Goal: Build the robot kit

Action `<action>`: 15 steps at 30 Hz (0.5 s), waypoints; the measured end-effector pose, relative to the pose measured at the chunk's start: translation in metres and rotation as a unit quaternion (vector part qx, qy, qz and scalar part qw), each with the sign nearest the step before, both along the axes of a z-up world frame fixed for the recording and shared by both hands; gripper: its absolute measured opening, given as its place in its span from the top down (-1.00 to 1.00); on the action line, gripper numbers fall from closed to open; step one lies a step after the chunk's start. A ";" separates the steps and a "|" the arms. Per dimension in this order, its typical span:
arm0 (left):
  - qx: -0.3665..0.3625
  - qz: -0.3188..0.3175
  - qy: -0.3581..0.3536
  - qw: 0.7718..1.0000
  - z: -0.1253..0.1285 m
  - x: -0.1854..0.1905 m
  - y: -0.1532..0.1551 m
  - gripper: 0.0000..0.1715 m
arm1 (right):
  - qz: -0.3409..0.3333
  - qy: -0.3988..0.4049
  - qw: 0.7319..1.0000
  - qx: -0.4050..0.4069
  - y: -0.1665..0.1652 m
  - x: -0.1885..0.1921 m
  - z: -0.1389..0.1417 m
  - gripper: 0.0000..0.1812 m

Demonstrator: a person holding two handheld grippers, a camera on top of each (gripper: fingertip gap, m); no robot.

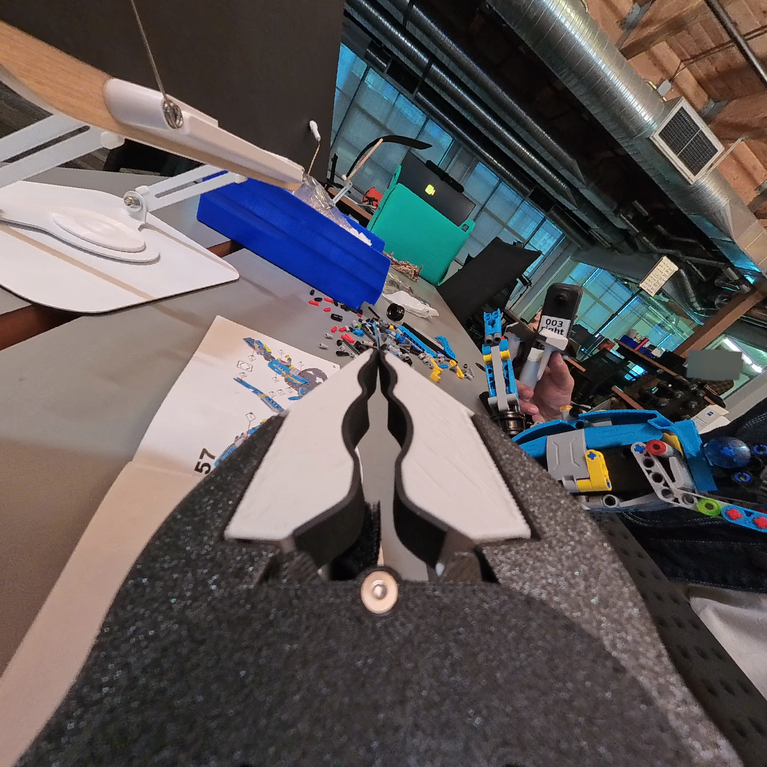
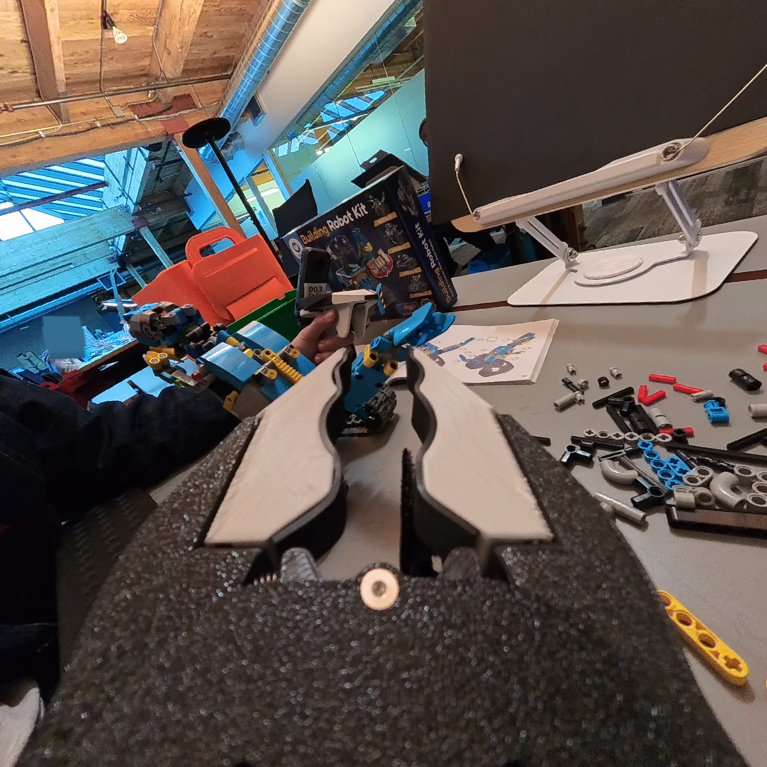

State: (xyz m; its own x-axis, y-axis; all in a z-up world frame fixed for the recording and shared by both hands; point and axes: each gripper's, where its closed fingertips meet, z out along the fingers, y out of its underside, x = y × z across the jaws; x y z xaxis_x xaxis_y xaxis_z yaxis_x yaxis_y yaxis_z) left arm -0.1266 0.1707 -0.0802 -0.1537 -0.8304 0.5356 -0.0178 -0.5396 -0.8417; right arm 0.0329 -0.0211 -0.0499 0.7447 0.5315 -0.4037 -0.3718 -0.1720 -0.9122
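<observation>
My left gripper (image 1: 378,352) is shut with nothing visible between its fingers. It hovers over an open instruction booklet (image 1: 265,373) and points at a scatter of small building pieces (image 1: 373,328). My right gripper (image 2: 377,357) is open. It sits just short of a blue, grey and yellow section (image 2: 369,373) of a brick-built robot model (image 2: 232,357), close to the fingertips. This section stands upright in the left wrist view (image 1: 500,365), beside the main model body (image 1: 602,444). The left gripper also shows in the right wrist view (image 2: 373,295), held by a hand.
A blue bin (image 1: 290,236) and a green bin (image 1: 415,236) stand at the back. An orange bin (image 2: 224,274) and the kit box (image 2: 373,249) stand behind the model. A white stand (image 2: 622,278) rests on the table. Loose pieces (image 2: 664,456) and a yellow beam (image 2: 705,639) lie on the right. Spacing between my two grippers at the tips: around 25 cm. The yellow beam (image 2: 705,639) is about 15 cm from my right fingertips and 35 cm from my left.
</observation>
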 end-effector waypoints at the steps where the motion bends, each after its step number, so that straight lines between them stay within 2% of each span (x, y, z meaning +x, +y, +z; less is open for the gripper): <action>1: 0.001 0.000 0.000 1.000 0.000 0.000 0.000 1.00 | 0.000 -0.001 1.000 -0.001 0.000 0.000 0.000 0.72; 4: -0.004 -0.005 0.002 1.000 0.000 0.000 -0.002 1.00 | 0.002 -0.006 1.000 -0.003 0.000 -0.002 -0.002 0.72; 7: -0.055 -0.086 0.015 0.995 0.012 -0.002 -0.019 1.00 | 0.016 -0.017 1.000 -0.017 0.002 -0.011 -0.008 0.66; 9: -0.013 -0.096 0.031 0.995 0.032 0.001 -0.027 1.00 | 0.032 -0.031 0.998 -0.051 0.007 -0.020 -0.018 0.57; 10: 0.010 -0.123 0.049 0.991 0.042 0.005 -0.037 1.00 | 0.037 -0.048 0.995 -0.074 0.011 -0.025 -0.026 0.47; 12: 0.042 -0.183 0.107 0.976 0.052 0.018 -0.057 1.00 | 0.041 -0.057 0.993 -0.095 0.019 -0.034 -0.032 0.32; 14: 0.059 -0.258 0.173 0.949 0.052 0.032 -0.080 1.00 | 0.017 -0.060 0.991 -0.117 0.032 -0.034 -0.040 0.15; 15: 0.060 -0.293 0.198 0.934 0.051 0.039 -0.091 1.00 | 0.008 -0.054 0.991 -0.122 0.038 -0.033 -0.041 0.12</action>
